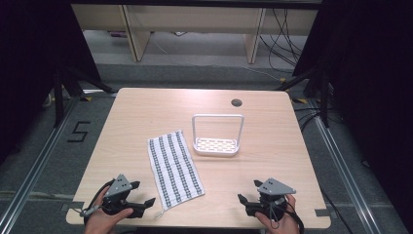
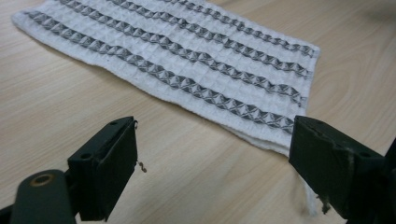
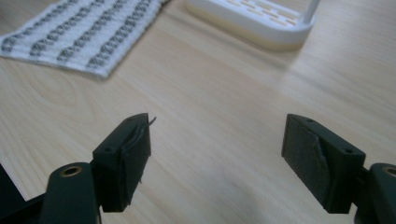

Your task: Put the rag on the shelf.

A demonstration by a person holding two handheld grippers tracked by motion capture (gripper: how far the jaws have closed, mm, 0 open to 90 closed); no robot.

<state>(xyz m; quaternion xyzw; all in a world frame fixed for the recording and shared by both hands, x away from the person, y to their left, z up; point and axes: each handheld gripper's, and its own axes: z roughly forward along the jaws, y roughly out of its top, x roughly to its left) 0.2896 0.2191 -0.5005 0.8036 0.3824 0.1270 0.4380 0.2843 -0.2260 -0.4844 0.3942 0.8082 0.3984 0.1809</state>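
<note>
A white cloth (image 1: 175, 168) with dark zigzag stripes lies flat on the wooden table (image 1: 146, 112), left of centre. Right of its far end stands a white slotted rack (image 1: 216, 145) with a tall hoop handle. My left gripper (image 1: 143, 192) is held at the near left edge, open, its jaws pointing at the cloth's near corner. In the left gripper view the cloth (image 2: 187, 60) lies just beyond the open left gripper (image 2: 215, 126). My right gripper (image 1: 248, 190) is at the near right, open and holding nothing. In the right gripper view the right gripper (image 3: 218, 121) faces bare wood, with the cloth (image 3: 79, 37) and rack (image 3: 252, 21) farther off.
A round dark cable hole (image 1: 236, 103) sits near the table's far edge. Black stand legs (image 1: 63, 85) and cables (image 1: 285, 34) are on the floor beyond the table. Bare wood lies between the two grippers and to the right of the rack.
</note>
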